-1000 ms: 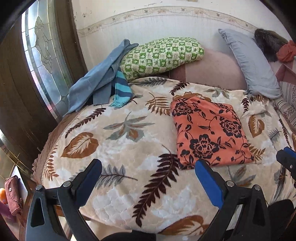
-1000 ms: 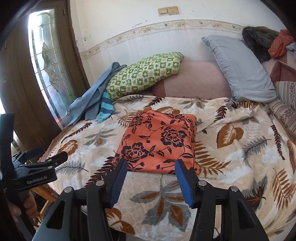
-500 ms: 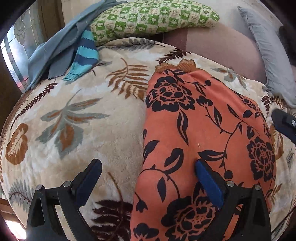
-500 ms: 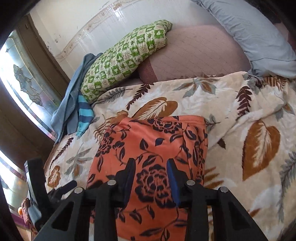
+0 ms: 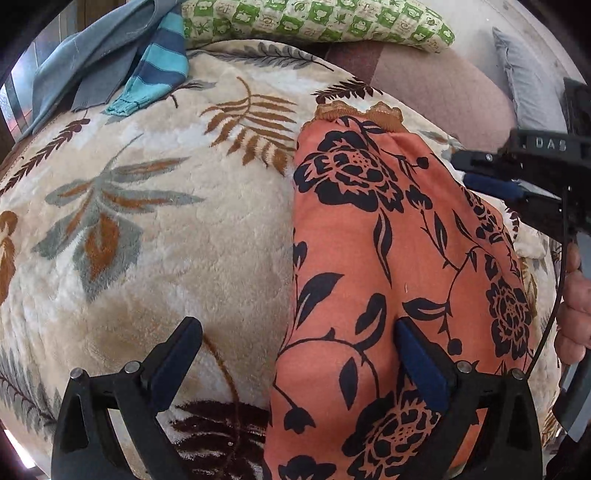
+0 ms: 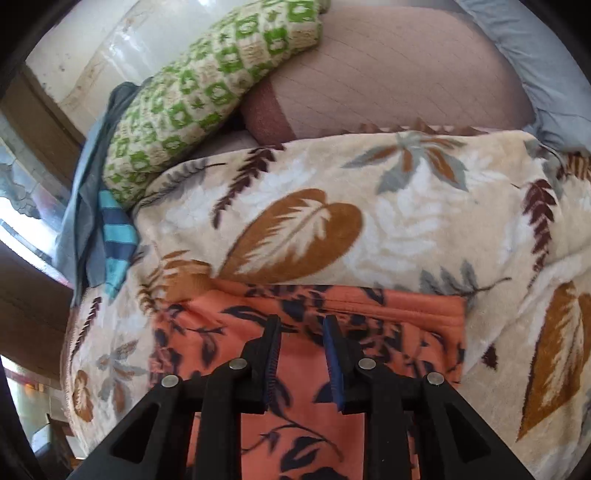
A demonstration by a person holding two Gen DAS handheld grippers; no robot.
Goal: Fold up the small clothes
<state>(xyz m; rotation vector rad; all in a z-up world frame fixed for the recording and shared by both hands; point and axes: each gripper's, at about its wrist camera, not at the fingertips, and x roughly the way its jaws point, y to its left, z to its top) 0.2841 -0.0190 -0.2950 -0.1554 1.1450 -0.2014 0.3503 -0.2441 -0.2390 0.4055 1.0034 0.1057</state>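
Only left wrist shows right gripper (image 5: 491,184) over orange garment (image 5: 388,258) — narrowed; left gripper (image 5: 295,354) wide.

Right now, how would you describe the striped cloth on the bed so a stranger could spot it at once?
Start at the cream fleece blanket with brown leaf prints covering the bed, then look to its far left corner below the green-and-cream checked pillow. There lies the turquoise-and-navy striped knit garment, partly under a plain grey-blue cloth; only it has stripes.

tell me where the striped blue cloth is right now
In the left wrist view the striped blue cloth lies at the upper left on the leaf blanket, beside the grey garment and the green pillow.
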